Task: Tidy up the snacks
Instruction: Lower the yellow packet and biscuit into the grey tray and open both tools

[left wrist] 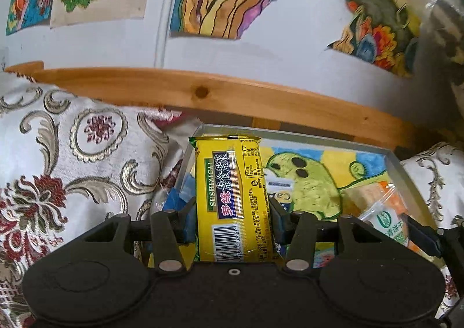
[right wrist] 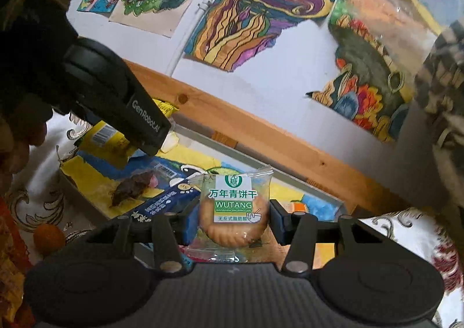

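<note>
the left gripper [left wrist: 233,212] is clamped on a yellow snack packet [left wrist: 232,197], both fingers pressed against its long sides, the packet standing upright with its barcode end nearest the camera. it hangs over the left part of a shallow tray [left wrist: 406,174] whose floor is covered by a bright drawing of a green creature. the tray sits on a white cloth with a gold and maroon floral pattern [left wrist: 72,154], in front of a wooden rail [left wrist: 203,93] and a white wall hung with coloured drawings.

the right gripper [right wrist: 232,216] holds a clear-wrapped biscuit packet [right wrist: 233,210] labelled wutang. its left finger touches the wrapper, while a narrow gap shows between the wrapper's edge and the right finger [right wrist: 278,219]. the packet is over the middle of the same tray. in the right wrist view a blue packet [right wrist: 166,200] and a small dark brown item [right wrist: 130,188] lie in the tray to the left, and an orange fruit [right wrist: 47,238] rests on the cloth outside it.
</note>
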Tool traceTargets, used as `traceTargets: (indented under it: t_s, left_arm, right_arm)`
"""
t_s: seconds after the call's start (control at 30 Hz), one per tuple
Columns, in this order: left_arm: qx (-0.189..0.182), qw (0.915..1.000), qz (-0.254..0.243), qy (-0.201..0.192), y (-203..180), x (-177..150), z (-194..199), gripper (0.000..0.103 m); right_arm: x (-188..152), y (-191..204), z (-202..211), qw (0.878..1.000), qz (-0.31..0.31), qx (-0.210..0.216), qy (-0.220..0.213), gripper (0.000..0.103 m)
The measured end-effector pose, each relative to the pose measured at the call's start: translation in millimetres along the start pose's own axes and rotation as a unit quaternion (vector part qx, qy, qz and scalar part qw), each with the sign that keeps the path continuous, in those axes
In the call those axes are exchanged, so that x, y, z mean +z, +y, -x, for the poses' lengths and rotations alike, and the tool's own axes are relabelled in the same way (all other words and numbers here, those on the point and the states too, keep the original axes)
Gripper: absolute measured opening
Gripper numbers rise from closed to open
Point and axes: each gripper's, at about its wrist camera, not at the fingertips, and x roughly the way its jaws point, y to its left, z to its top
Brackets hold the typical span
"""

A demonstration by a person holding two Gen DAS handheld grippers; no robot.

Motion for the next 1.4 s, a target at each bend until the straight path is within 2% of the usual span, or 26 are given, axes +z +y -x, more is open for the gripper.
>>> traceTargets:
  t_s: [0.83, 0.93, 1.03, 1.2, 1.27, 1.4]
  left_arm:
    - [0.004, 0.9981, -0.005, 0.062, 0.8, -21.2, -30.1, 0.051]
    - [0.005, 0.9973, 0.004, 0.073, 2.9, -22.6, -31.5, 0.051]
    - [0.004, 0.9972, 0.014, 0.073, 5.3, -22.4, -28.1, 0.056]
    - [0.01, 0.998, 0.017, 0.061, 4.8, -16.9, -13.4, 0.07]
    - [0.013, 0.9983, 0.018, 0.053, 6.1, -13.0, -4.6, 0.078]
    - [0.019, 0.9989, 0.02, 0.038, 9.7, -4.8, 15.5, 0.086]
  right_arm:
    - [-9.6, -1.1, -20.3, 0.999, -0.025, 0.02, 0.039, 0.056]
    - [-9.5, -0.1, -20.4, 0.999, -0.024, 0.022, 0.039, 0.061]
    - [-9.8, -0.3, -19.5, 0.999, -0.026, 0.023, 0.039, 0.067]
    - [-5.4, -3.5, -10.4, 0.999, -0.037, 0.021, 0.027, 0.082]
    - [-1.8, -5.1, -4.9, 0.999, -0.039, 0.018, 0.02, 0.086]
    - [7.4, -10.6, 9.5, 0.999, -0.05, 0.013, 0.004, 0.096]
